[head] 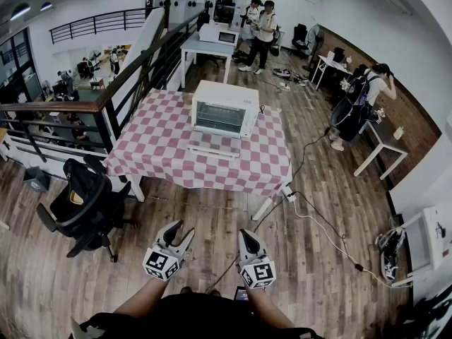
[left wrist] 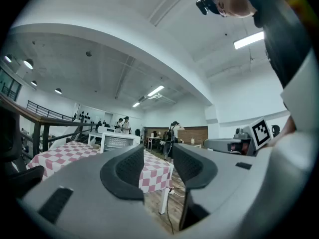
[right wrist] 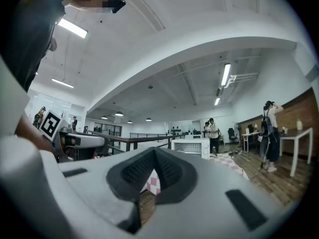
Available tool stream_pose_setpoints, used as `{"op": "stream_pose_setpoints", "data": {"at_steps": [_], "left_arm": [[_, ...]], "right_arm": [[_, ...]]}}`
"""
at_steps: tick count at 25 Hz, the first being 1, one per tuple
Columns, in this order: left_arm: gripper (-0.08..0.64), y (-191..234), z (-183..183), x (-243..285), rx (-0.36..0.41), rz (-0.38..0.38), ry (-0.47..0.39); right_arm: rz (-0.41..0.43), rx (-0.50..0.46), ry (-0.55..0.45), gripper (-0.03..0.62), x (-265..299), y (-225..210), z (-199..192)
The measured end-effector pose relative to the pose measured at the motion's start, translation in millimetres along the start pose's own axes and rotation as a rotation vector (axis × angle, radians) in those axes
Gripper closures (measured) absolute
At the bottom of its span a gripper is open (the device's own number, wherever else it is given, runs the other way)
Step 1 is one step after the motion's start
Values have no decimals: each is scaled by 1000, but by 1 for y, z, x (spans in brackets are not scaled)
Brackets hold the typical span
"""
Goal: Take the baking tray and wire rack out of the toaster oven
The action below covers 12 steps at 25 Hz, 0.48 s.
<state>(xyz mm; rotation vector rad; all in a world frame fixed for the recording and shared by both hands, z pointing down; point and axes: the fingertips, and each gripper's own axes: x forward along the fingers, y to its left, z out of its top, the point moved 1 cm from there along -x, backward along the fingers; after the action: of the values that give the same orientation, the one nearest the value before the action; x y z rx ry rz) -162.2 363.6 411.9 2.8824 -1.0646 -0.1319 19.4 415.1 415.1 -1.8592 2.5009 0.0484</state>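
Observation:
A white toaster oven stands on a table with a red-and-white checked cloth, well ahead of me. A flat pale panel lies in front of it, seemingly its lowered door. The baking tray and wire rack cannot be made out from here. Both grippers hang over the wooden floor, short of the table and pointing level at it. The left gripper is open with nothing between its jaws. The right gripper has its pads pressed together, empty. Both gripper views show the oven far off.
A black office chair stands left of the table's near corner. Cables trail over the floor from a power strip by the right table leg. A railing runs along the left. People stand at desks at the back and right.

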Motion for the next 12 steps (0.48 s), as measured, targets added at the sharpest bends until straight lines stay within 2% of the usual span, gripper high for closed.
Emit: {"op": "stream_pose_setpoints", "data": {"at_steps": [4,12], "left_arm": [[387,-13,-13,1,-23,3,21],[391,-33,-15,12,-42,-9,14]], "right_arm": [[-21,30,24,589,-19,-17,-9],[-41,42,-19,589,-45,-37,-1]]}}
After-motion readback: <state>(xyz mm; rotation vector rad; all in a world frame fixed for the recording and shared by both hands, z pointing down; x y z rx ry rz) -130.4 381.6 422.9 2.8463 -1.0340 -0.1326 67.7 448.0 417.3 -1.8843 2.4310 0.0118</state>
